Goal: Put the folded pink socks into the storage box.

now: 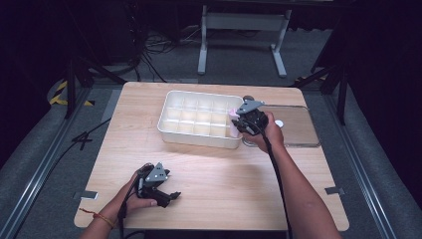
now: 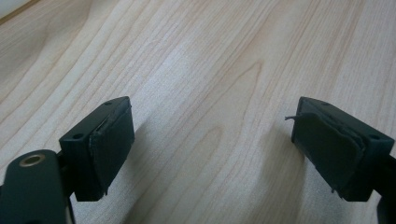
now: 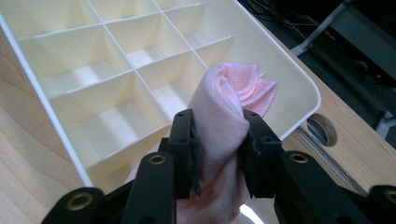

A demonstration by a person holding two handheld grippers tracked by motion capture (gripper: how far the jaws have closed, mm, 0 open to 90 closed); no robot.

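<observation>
Right hand-held gripper (image 3: 218, 149) is clamped on a rolled pink cloth (image 3: 224, 116), arm stretched forward, holding it over the right end of the white tray (image 1: 171, 130). Left hand-held gripper (image 2: 212, 154) rests low on the tabletop (image 1: 224, 174) near the front edge, jaws apart, nothing between them.

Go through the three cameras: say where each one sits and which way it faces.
High view: above the near edge, looking forward and down on the table; both forearms, left gripper, right gripper.
Left gripper view: on the left gripper, facing bare wood; open jaws.
Right gripper view: on the right gripper, facing the tray; jaws clamp the pink cloth.
Shared: high and right gripper views show the tray and cloth.
</observation>
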